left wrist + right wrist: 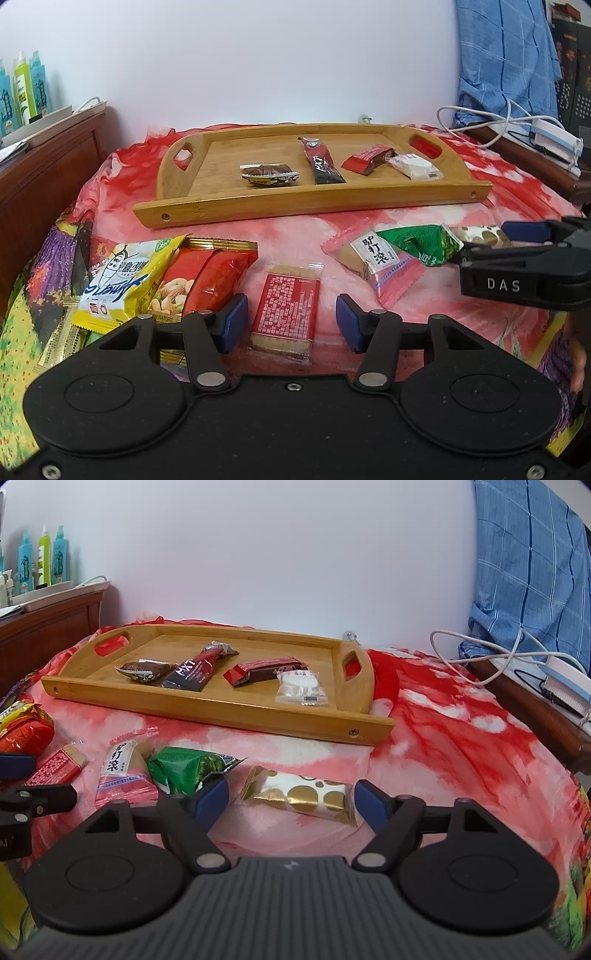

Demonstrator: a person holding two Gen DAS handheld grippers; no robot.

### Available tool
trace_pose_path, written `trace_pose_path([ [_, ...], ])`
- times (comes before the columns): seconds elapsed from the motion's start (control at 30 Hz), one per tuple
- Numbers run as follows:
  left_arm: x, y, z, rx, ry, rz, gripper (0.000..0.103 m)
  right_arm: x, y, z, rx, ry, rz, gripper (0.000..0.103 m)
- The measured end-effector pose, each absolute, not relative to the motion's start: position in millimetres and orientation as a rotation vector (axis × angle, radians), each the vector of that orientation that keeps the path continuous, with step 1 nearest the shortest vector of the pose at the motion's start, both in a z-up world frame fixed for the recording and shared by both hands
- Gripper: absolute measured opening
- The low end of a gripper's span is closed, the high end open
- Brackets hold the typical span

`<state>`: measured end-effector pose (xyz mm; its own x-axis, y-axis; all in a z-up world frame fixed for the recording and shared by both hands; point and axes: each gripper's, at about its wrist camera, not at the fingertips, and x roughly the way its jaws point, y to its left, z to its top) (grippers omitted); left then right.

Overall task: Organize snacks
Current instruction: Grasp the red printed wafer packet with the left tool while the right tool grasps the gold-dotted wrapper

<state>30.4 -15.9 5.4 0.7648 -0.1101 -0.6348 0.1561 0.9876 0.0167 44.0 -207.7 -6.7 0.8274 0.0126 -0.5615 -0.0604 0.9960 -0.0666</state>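
Observation:
A red flat snack packet (286, 314) lies on the pink-red cloth between the blue pads of my left gripper (292, 323); the pads stand a little off its sides, so it is open. My right gripper (291, 799) is open too and straddles a gold-dotted packet (306, 794), its pads close to the packet's ends. In the left wrist view the right gripper (484, 242) enters from the right. A pink packet (123, 775) and a green one (188, 768) lie between the two grippers. The wooden tray (295, 206) behind holds several wrapped snacks.
A yellow bag (118, 280) and a red nut bag (199, 280) lie at the left. Dark wooden furniture with bottles (44, 557) stands at the far left. White cables and a power strip (569, 686) sit at the right under a blue hanging cloth (528, 572).

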Motion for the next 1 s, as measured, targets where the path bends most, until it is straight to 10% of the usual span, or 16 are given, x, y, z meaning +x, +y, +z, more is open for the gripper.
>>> trace_pose_path([
  [0.2, 33.9, -13.8, 6.1, 0.041, 0.693, -0.146, 0.033, 47.3, -208.2, -8.3, -0.058, 0.596, 0.042, 0.086],
  [0.37, 30.7, -13.6, 9.2, 0.025, 0.689, -0.136, 0.032, 45.8, -209.2, -6.3, -0.039, 0.578, 0.037, 0.064],
  [1.0, 31.2, -14.2, 48.9, 0.015, 0.623, -0.096, 0.032, 31.4, -209.6, 13.6, -0.047, 0.453, 0.037, 0.062],
])
